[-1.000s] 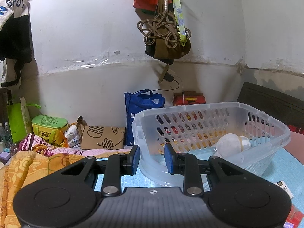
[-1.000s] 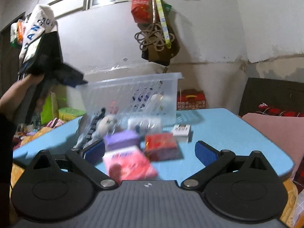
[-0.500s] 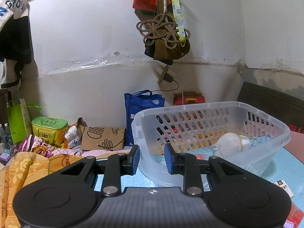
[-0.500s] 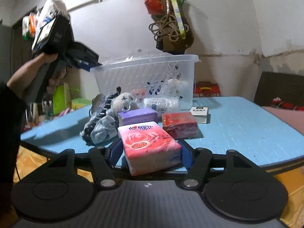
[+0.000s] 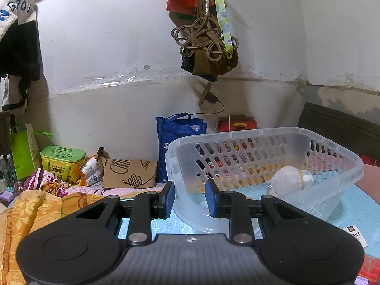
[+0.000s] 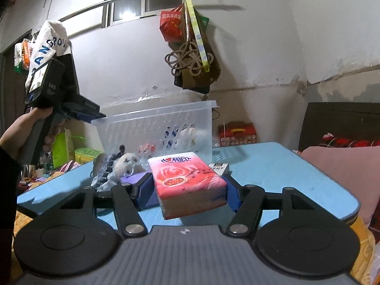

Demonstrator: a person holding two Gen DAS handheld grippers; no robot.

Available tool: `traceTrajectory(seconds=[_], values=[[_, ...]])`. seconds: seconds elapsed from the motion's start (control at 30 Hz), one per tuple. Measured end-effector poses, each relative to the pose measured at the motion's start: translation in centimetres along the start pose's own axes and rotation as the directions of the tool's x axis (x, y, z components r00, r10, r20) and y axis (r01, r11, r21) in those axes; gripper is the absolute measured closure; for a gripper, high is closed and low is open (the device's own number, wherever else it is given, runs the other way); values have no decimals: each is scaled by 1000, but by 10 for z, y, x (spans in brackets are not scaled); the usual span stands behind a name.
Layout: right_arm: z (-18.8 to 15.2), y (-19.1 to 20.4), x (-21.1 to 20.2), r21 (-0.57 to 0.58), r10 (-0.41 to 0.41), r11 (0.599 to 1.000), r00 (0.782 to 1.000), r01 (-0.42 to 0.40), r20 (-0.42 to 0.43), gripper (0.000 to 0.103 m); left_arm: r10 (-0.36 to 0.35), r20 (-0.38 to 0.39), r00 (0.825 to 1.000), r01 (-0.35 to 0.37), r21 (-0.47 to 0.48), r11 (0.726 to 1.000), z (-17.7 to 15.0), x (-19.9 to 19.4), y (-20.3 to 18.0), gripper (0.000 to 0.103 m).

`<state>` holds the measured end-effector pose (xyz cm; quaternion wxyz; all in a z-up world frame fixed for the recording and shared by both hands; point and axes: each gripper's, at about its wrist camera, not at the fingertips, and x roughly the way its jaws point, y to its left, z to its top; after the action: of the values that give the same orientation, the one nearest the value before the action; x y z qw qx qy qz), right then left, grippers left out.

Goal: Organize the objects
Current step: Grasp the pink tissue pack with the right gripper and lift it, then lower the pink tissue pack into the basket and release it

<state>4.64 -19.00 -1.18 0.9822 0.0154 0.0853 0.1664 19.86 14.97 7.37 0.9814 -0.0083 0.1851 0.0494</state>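
My right gripper (image 6: 188, 191) is shut on a pink tissue pack (image 6: 187, 180) and holds it above the blue table (image 6: 273, 173). The clear plastic basket (image 6: 161, 128) stands beyond it; in the left wrist view the basket (image 5: 261, 142) holds a white round object (image 5: 287, 180). My left gripper (image 5: 190, 198) hovers at the basket's near left rim, jaws a little apart and empty. It also shows in the right wrist view (image 6: 71, 109), held up left of the basket.
On the table lie a grey plush toy (image 6: 118, 168), a purple pack (image 6: 133, 178), a white cigarette box (image 6: 219, 166) and a red pack (image 5: 370, 268). Bags hang on the wall (image 6: 190, 54). Orange bedding (image 5: 35, 209) and clutter lie left of the table.
My right gripper closed on the pink tissue pack and lifted it off the table. The left gripper has stayed by the basket.
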Motion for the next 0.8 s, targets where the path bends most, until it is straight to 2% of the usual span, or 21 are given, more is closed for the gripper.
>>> traceTrajectory(seconds=[0.13, 0.27, 0.53, 0.67, 0.8], values=[[12, -3, -1, -27, -22, 999, 999, 23, 37, 38, 1, 0, 1000, -1, 0, 1000, 0, 0, 0, 71], [28, -14, 5, -5, -22, 1000, 999, 22, 49, 38, 0, 0, 1000, 0, 0, 1000, 0, 0, 0, 71], [83, -8, 45, -38, 0, 999, 995, 3, 97, 38, -3, 0, 1000, 3, -6, 1000, -1, -1, 0, 71], [119, -6, 90, 1, 41, 999, 997, -41, 61, 38, -2, 2, 1000, 2, -8, 1000, -1, -1, -1, 71], [141, 3, 142, -13, 59, 998, 998, -60, -35, 38, -3, 3, 1000, 3, -6, 1000, -1, 0, -1, 71]])
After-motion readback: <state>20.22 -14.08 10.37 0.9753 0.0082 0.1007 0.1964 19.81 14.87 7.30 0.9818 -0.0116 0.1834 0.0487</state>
